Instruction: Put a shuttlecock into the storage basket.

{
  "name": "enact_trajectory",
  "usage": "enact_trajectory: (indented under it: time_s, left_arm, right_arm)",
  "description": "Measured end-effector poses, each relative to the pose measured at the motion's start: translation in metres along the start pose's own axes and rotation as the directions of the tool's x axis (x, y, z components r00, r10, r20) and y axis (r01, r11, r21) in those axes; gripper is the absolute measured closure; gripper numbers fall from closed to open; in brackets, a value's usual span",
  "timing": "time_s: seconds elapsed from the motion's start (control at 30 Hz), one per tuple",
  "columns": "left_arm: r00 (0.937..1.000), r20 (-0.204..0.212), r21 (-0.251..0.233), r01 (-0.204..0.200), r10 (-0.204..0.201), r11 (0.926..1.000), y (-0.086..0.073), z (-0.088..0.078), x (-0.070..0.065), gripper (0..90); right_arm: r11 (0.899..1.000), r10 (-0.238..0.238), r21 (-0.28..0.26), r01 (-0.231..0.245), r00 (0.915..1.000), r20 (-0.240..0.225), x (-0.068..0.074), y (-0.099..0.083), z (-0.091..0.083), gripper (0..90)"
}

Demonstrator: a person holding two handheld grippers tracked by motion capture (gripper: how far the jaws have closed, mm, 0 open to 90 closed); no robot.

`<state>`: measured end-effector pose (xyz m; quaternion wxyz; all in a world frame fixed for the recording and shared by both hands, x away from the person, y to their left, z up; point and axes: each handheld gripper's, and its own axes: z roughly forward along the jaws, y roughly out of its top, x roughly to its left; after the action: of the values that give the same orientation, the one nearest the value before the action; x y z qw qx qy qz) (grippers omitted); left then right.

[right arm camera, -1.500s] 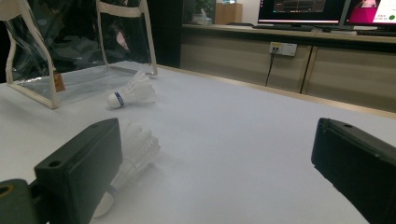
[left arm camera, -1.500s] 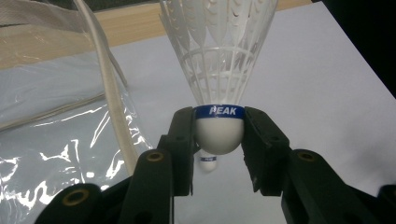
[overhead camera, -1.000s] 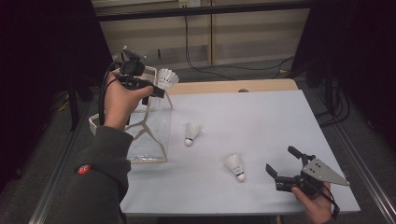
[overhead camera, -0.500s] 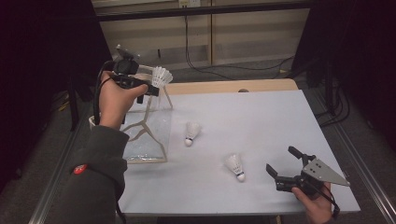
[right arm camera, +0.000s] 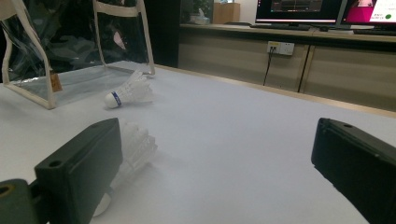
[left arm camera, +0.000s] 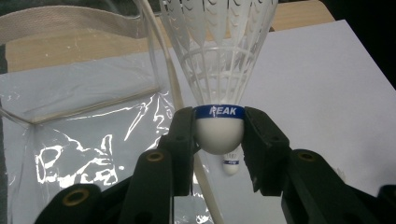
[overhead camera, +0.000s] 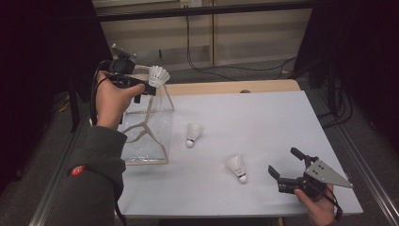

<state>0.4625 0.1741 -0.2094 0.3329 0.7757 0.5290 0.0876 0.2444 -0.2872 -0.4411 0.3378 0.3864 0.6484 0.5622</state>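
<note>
Your left tool [overhead camera: 149, 88] is up off the desk [overhead camera: 263, 122], raised over the far left corner, w/ its jaws clamped on a white shuttlecock [overhead camera: 158, 75]. In the left gripper view the two pads press either side of the rounded cork, right under the blue band marked PEAK, and the feather skirt [left arm camera: 219, 51] fans up and away from the jaws. So that's a firm hold on the cork, not the feathers.

Below and just beside the held shuttlecock stands a clear plastic bag [overhead camera: 146, 136] w/ cream trim and straps, upright at the left edge of the desk, mouth open at the top. From the high view the shuttlecock sits at the bag's far top rim; can't tell if it's directly over the opening.

Two more shuttlecocks lie on the desk. One [overhead camera: 192, 133] is just right of the bag, cork toward you. The other [overhead camera: 236, 168] is nearer the front, between the bag and your right tool [overhead camera: 287, 165].

Your right tool is low at the front right corner, jaws spread wide apart, nothing between the pads. In the right gripper view the nearer loose shuttlecock [right arm camera: 133, 147] lies just behind its left-side jaw, apart from it.
</note>
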Motion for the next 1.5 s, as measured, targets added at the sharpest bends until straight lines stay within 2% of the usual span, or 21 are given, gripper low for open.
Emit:
enact_trajectory:
  time_s: [0.53,1.5]
  left_arm:
    - [0.9988,-0.044,-0.013,0.021,-0.022,0.9997,0.0,-0.001,0.009,65.3]
    - [0.9954,-0.076,-0.022,0.058,-0.059,0.9981,0.0,-0.002,0.026,65.3]
  right_arm:
    - [1.0,-0.003,-0.003,0.003,1.0,0.001,0.0,0.001,-0.001,1.9]
    - [1.0,0.001,-0.004,-0.001,1.0,0.003,-0.001,0.001,-0.002,2.0]
